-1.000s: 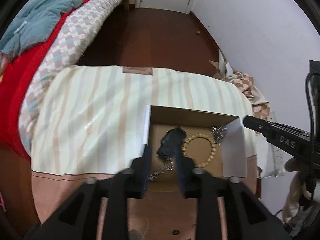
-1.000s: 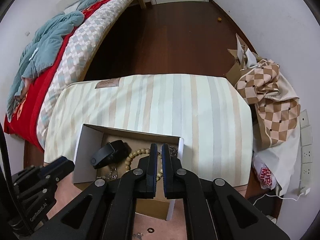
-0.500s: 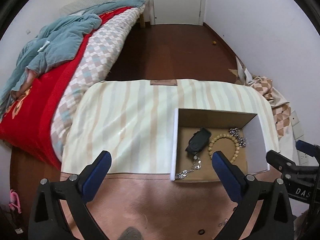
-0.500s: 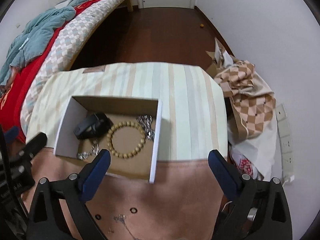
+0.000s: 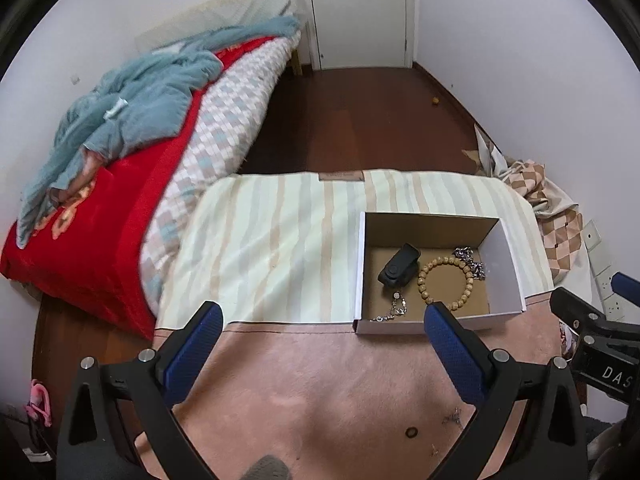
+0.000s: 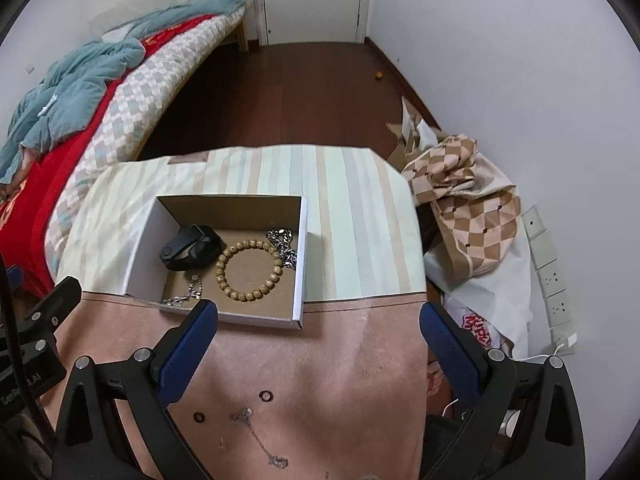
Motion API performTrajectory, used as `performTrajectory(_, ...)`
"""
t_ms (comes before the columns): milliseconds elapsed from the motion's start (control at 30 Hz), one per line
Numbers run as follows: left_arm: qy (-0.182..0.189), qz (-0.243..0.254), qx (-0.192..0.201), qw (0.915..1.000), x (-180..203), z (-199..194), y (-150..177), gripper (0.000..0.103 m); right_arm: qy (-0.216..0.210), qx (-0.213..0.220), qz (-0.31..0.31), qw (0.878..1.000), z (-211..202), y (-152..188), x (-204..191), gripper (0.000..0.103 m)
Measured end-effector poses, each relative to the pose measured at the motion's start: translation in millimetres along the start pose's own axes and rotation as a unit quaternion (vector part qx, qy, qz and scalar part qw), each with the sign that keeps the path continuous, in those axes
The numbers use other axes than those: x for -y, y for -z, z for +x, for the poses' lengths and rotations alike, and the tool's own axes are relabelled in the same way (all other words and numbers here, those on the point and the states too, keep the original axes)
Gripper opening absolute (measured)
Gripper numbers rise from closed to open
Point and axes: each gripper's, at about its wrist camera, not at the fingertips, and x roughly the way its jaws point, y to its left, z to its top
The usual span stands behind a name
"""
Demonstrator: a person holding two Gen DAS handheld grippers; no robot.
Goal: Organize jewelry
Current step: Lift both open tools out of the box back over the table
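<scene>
An open cardboard box (image 5: 502,240) (image 6: 300,248) sits on the table. Inside lie a black band (image 5: 398,267) (image 6: 190,249), a wooden bead bracelet (image 5: 444,282) (image 6: 249,270), a silver chain (image 5: 390,312) (image 6: 186,294) and a heap of silver chain (image 5: 470,262) (image 6: 284,246). On the pink cloth in front lie two dark rings (image 6: 266,396) (image 6: 198,417) and a thin chain with a pendant (image 6: 260,440); one ring (image 5: 410,433) shows in the left wrist view. My left gripper (image 5: 322,344) is open and empty, left of the box. My right gripper (image 6: 318,344) is open and empty, in front of it.
The table has a striped cloth (image 5: 280,240) at the back and a pink cloth (image 6: 320,360) in front. A bed with red and blue blankets (image 5: 120,152) stands on the left. A checkered bag (image 6: 468,208) and wall sockets (image 6: 552,272) are on the right.
Both grippers have opened wide and drawn back up from the box. The silver chain the left one hovered over lies in the box.
</scene>
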Motion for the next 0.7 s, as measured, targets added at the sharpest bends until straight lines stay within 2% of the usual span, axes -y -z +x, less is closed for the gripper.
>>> performTrajectory(200, -0.005, -0.007, 0.029, 0.9995, -8, -39, 14, 0.103, 0.003, 0.034, -0.002, 0.999, -42, 16, -1, 0.102)
performTrajectory(433, 0.005, -0.008, 0.049, 0.9987, -10, -74, 28, 0.103, 0.006, 0.072, -0.005, 0.997, -87, 33, -3, 0.102)
performTrajectory(600, 0.015, -0.014, 0.059, 0.9980, -11, -91, 34, 0.103, 0.000, 0.082, -0.005, 0.997, -106, 43, -6, 0.102)
performTrajectory(700, 0.016, -0.016, 0.056, 0.9982, -12, -92, 41, 0.103, -0.005, 0.074, -0.001, 0.997, -104, 52, -4, 0.102)
